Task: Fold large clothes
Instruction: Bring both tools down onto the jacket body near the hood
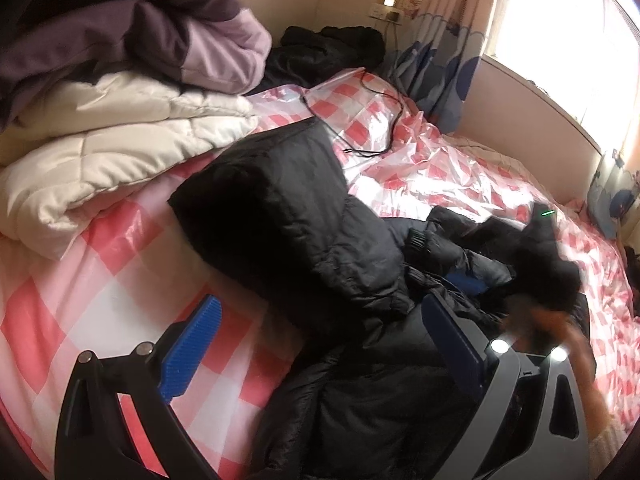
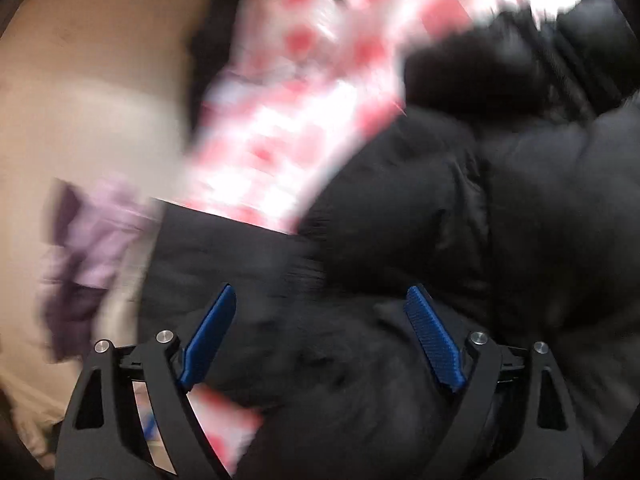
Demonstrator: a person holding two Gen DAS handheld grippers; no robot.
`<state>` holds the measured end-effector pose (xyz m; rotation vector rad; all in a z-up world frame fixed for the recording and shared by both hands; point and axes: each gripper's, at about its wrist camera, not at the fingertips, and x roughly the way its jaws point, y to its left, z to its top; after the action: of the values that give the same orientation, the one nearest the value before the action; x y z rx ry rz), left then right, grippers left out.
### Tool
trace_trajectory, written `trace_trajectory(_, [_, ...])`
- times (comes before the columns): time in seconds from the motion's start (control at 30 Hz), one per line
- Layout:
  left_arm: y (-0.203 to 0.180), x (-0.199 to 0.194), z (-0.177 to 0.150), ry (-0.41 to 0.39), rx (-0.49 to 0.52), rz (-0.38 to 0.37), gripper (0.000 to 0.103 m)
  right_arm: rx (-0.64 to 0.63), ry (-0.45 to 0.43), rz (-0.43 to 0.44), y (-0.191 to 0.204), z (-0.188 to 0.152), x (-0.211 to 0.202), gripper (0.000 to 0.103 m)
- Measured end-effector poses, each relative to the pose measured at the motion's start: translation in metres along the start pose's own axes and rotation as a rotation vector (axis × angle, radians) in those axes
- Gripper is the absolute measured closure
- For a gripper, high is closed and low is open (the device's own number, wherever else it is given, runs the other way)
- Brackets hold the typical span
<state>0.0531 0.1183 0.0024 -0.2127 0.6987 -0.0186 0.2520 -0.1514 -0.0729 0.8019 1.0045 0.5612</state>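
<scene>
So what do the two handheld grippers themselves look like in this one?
Both look alike. The left gripper and right gripper each have a black frame with cut-out slots, round silver pivot bolts, and flat bright-blue ribbed pads lining the jaws. In the left wrist view, the right unit's grey housing carries two small white lights.
</scene>
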Motion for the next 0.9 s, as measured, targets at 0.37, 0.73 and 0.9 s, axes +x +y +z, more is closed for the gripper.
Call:
trace_trajectory(0.37, [-0.134, 0.044, 0.021, -0.002, 0.111, -0.282, 0.007, 0.226, -0.385, -0.132, -0.133, -0.049, -0.259, 0.007])
trace_trajectory(0.73, [-0.179, 0.163, -0.021, 0.337, 0.226, -0.153, 0.007, 0.230, -0.309, -0.039, -0.173, -0.082, -0.264, 0.007])
trace_trajectory(0.9, [-0.156, 0.062, 0.023, 0.053, 0.630, -0.167, 0.007, 0.221, -0.372, 0.017, -0.158, -0.086, -0.282, 0.007])
